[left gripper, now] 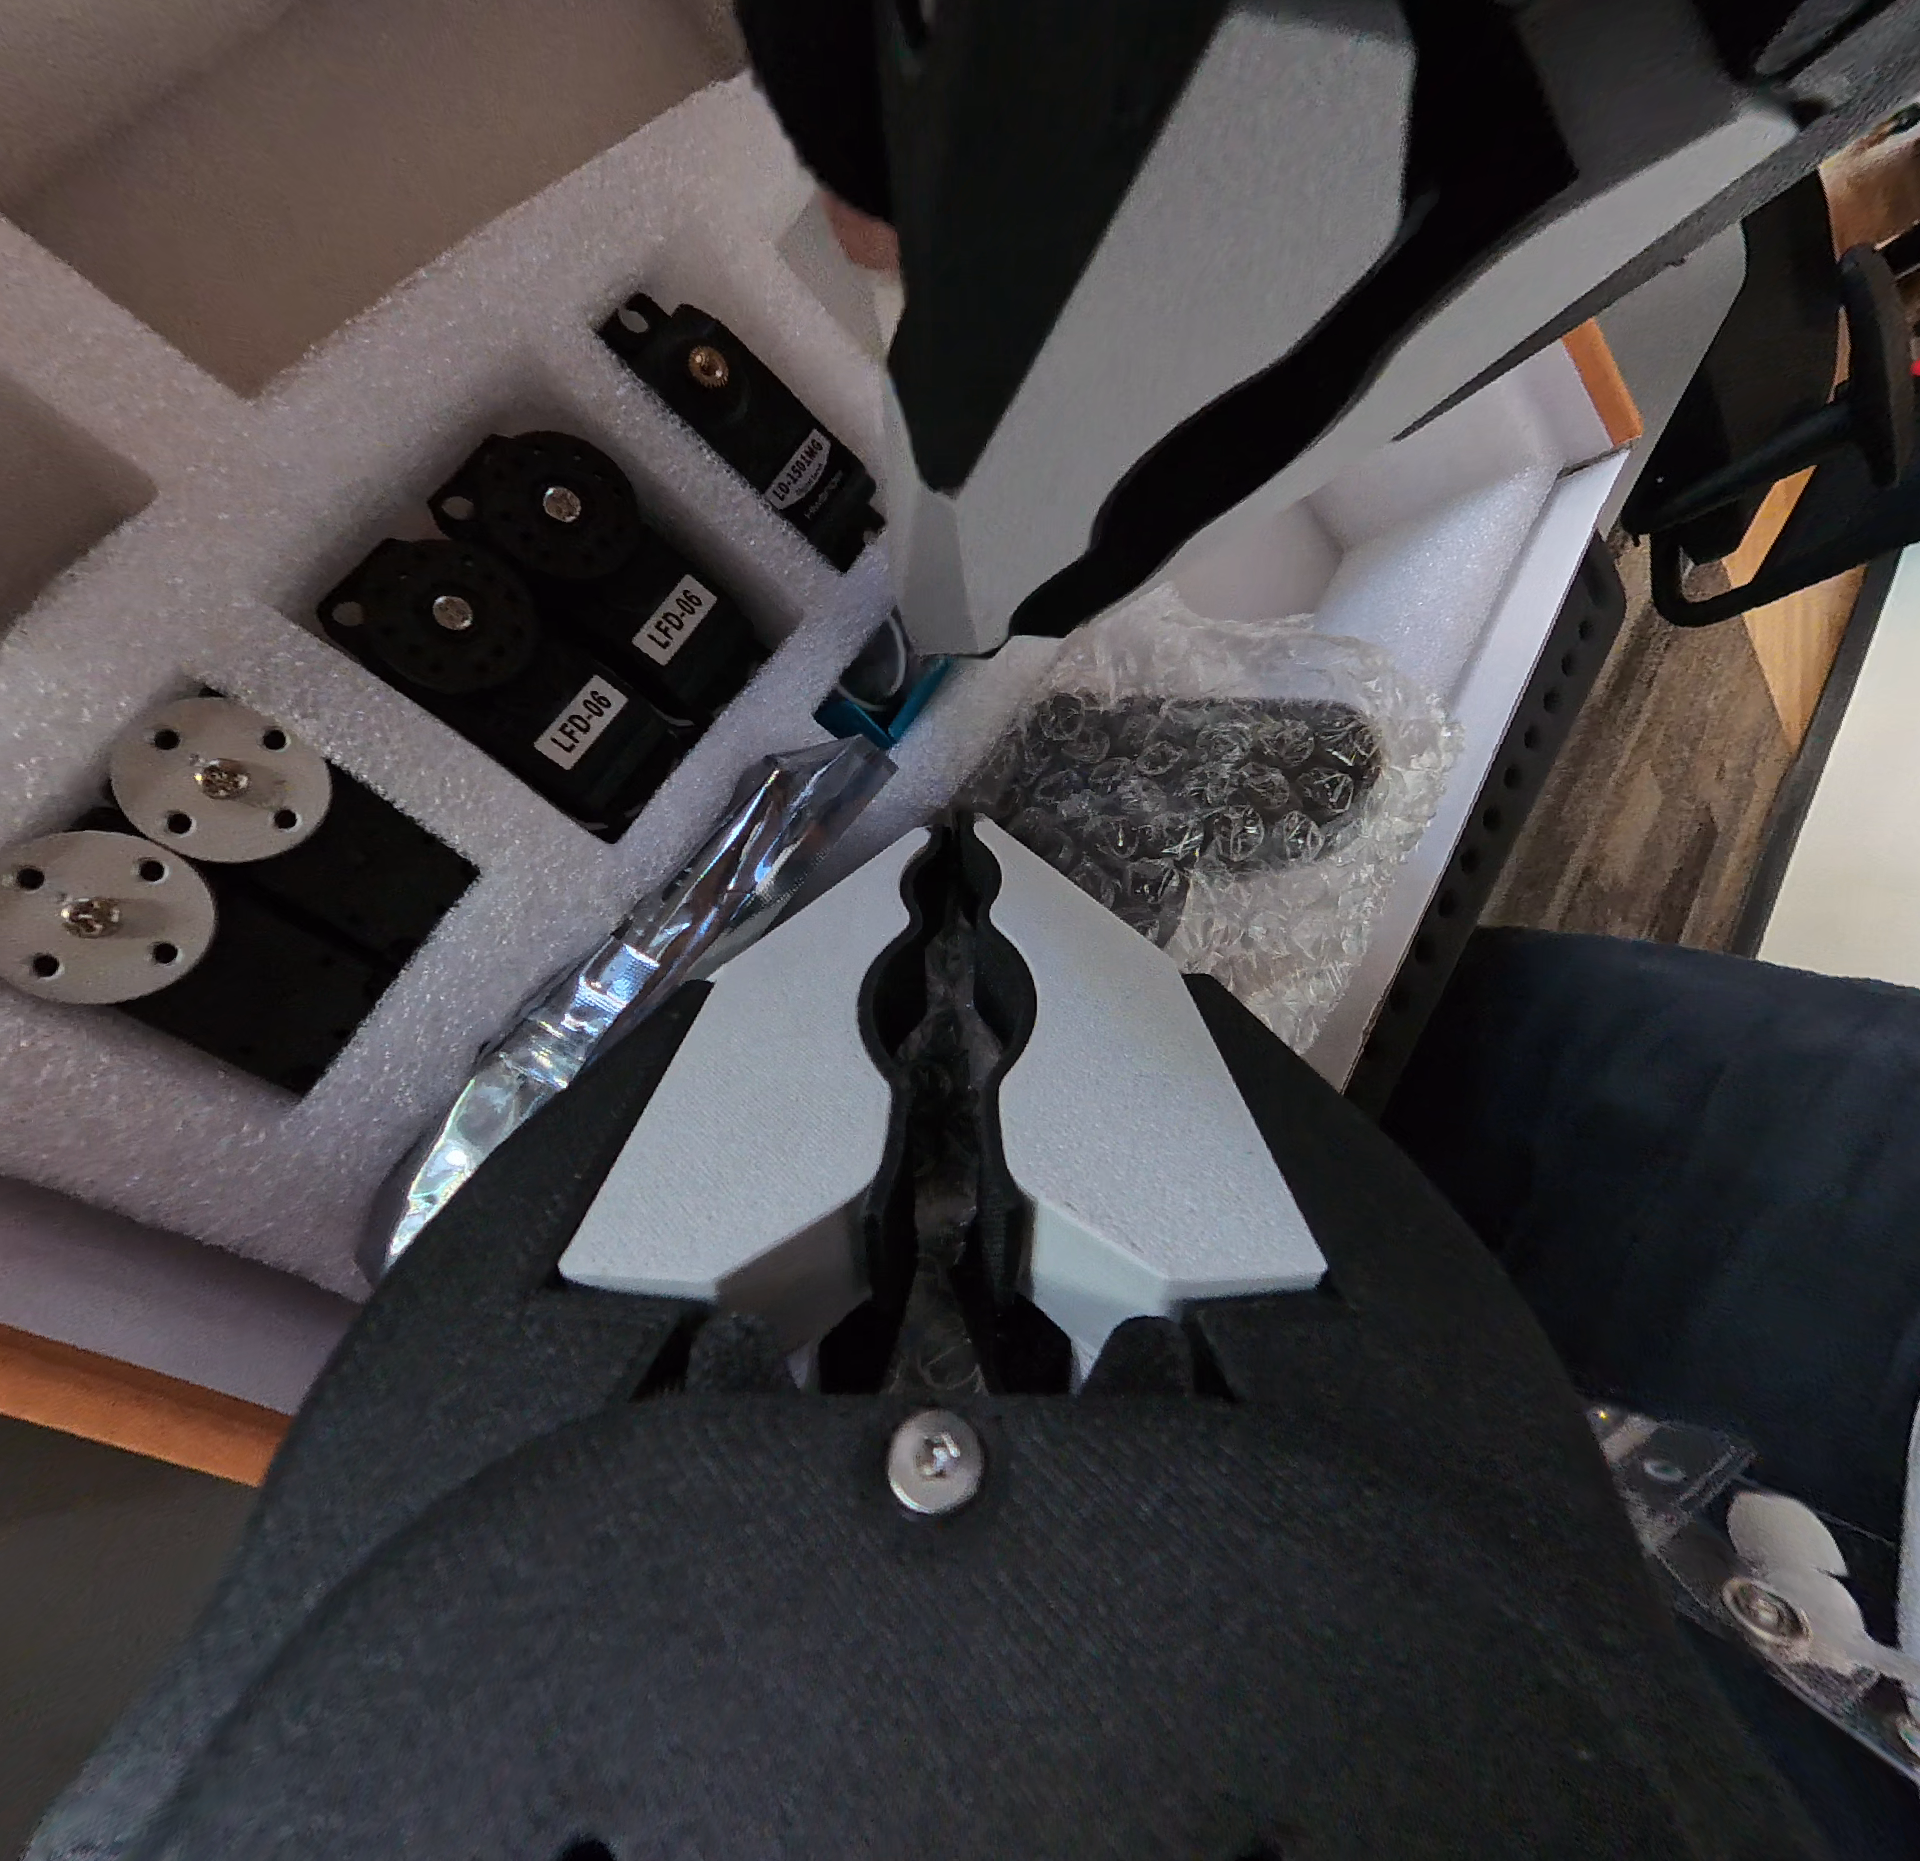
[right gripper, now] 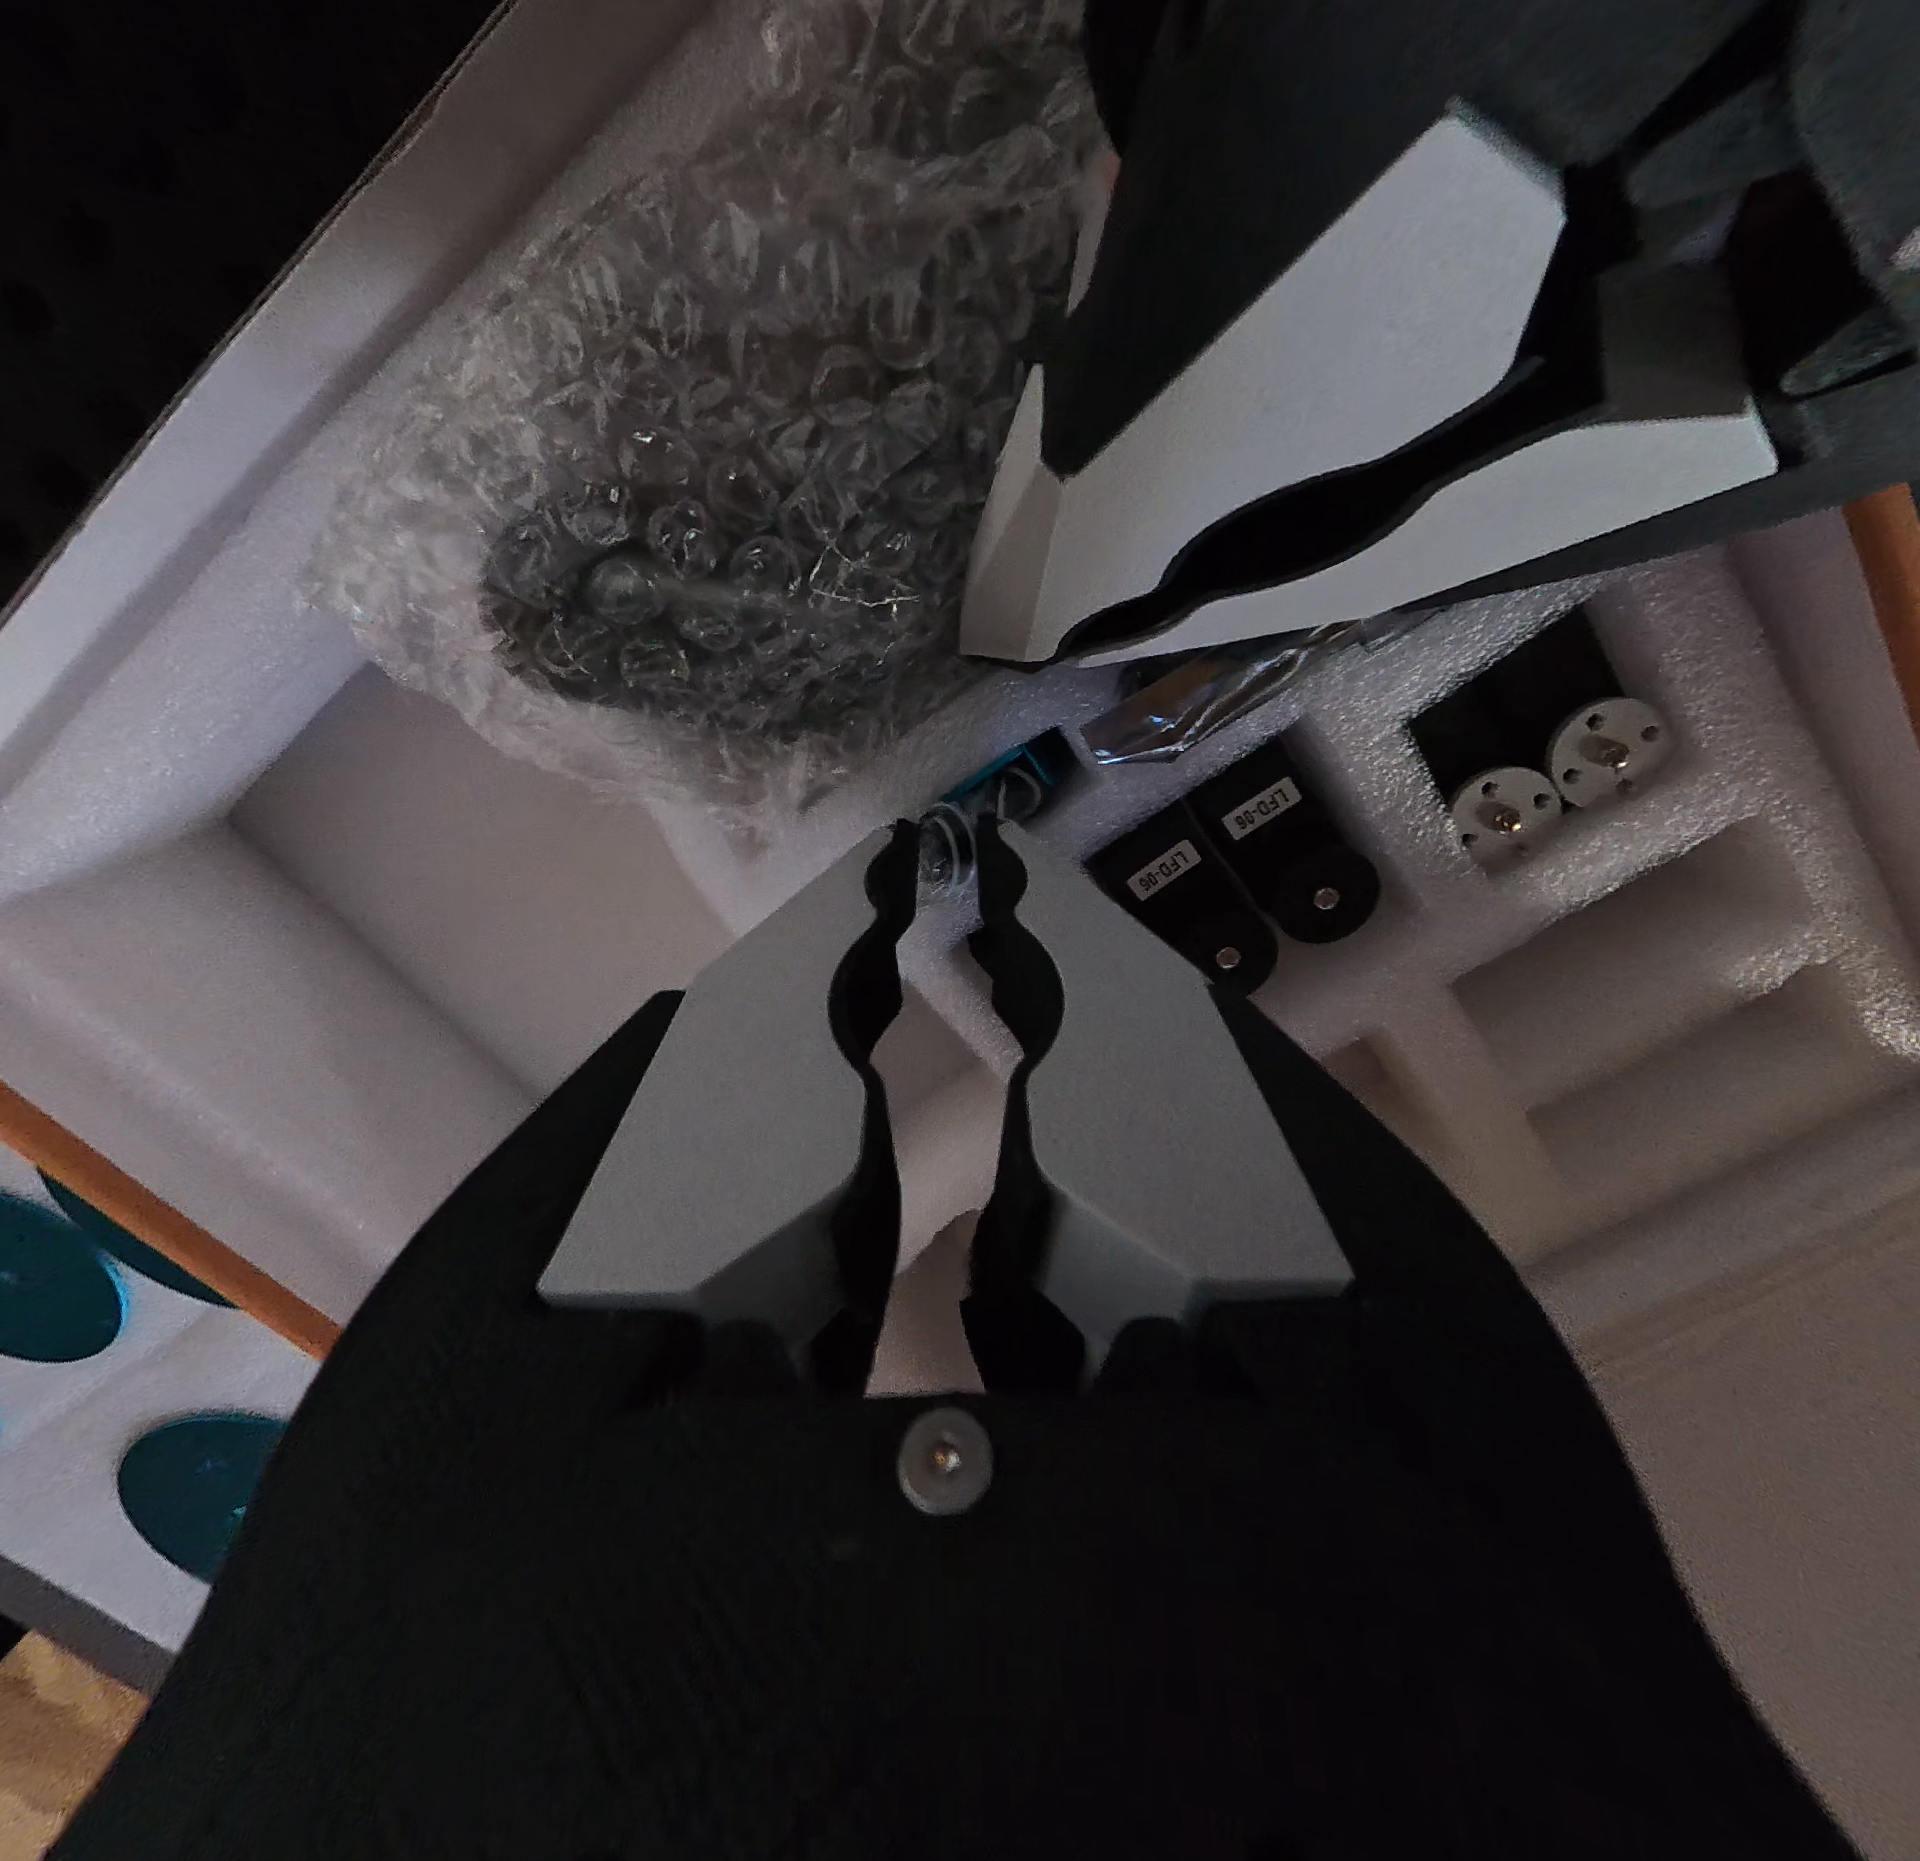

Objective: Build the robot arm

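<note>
L gripper [left gripper: 957, 829]: fingers pressed nearly together, w/ a strip of bubble wrap caught in the slot between them, running back toward the hinge screw. It belongs to the bubble-wrapped dark part [left gripper: 1195, 772], which lies just ahead-right of the tips in a recess of the white foam insert [left gripper: 343, 481]. A silver foil bag [left gripper: 665, 938] lies along the foam just left of the L fingers, touching or just under the left one.

R gripper [right gripper: 948, 835]: fingers a narrow gap apart, approx parallel, tips down at the foam beside a small blue part w/ thin wires [right gripper: 1013, 772]. Cannot tell if the tips actually pinch the wires; nothing visibly sits in the gap further back, only foam behind it. In the L wrist view the R gripper comes in from the top, tips meeting the foam next to that same blue part.

Foam pockets left of the L gripper: two black servos w/ round black horns [left gripper: 520, 627], one single black servo [left gripper: 748, 429], two servos w/ silver discs [left gripper: 156, 855]. Each has a white label or printing. Other pockets show bare bottoms. Foam sits in a white box [left gripper: 1496, 772] on a wood-edged counter [left gripper: 135, 1396]. Teal discs [right gripper: 62, 1281] lie outside the box in the R wrist view.
</note>
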Demonstrator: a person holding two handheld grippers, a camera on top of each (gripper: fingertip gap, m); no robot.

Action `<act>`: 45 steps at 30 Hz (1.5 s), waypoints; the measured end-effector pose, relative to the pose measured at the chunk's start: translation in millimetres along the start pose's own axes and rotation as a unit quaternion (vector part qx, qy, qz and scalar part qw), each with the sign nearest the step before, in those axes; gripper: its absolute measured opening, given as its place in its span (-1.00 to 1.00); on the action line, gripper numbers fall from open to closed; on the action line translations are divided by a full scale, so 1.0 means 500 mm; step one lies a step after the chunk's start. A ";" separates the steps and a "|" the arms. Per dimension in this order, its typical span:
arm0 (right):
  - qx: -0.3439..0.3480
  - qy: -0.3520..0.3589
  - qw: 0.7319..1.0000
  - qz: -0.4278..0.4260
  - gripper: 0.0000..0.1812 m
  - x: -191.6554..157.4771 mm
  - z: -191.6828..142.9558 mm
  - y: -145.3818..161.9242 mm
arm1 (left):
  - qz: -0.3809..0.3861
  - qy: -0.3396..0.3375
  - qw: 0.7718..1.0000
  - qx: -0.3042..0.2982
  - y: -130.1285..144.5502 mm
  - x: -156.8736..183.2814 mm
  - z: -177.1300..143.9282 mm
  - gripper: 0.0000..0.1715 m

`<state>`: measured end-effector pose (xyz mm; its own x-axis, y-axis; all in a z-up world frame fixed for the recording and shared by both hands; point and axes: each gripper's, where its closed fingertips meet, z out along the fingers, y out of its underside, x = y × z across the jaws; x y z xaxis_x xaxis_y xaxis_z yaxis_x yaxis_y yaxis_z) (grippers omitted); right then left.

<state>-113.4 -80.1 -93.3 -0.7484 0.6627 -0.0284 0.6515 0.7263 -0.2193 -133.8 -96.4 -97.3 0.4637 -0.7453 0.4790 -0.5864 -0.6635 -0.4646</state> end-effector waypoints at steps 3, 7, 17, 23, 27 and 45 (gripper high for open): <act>0.013 0.015 1.000 0.015 -0.91 -0.002 -0.004 0.002 | -0.001 -0.003 1.000 -0.001 0.000 -0.002 0.000 -1.00; 0.035 0.027 0.998 0.042 -0.92 -0.007 -0.020 0.005 | -0.002 -0.004 1.000 -0.004 0.001 -0.003 0.001 -1.00; 0.114 0.044 0.980 0.155 -0.93 -0.027 -0.107 0.003 | -0.012 0.000 1.000 -0.003 0.000 -0.003 0.001 -1.00; 0.293 0.064 0.871 0.389 -0.93 -0.051 -0.149 0.028 | -0.062 0.030 0.997 0.035 -0.012 0.005 -0.018 -0.87; 0.463 0.089 0.703 0.533 -0.93 -0.064 -0.191 0.055 | -0.019 0.001 0.999 0.050 -0.025 0.003 -0.046 -0.77; 0.534 0.249 0.513 0.624 -0.93 -0.108 -0.247 0.115 | 0.193 -0.034 0.974 -0.114 -0.065 0.012 0.039 -0.85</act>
<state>-19.9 -51.5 16.3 0.4665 0.6475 -0.6027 -0.0556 -0.6585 -0.7505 -98.9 -80.5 -93.6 0.2169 -0.9441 0.2480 -0.8547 -0.3065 -0.4191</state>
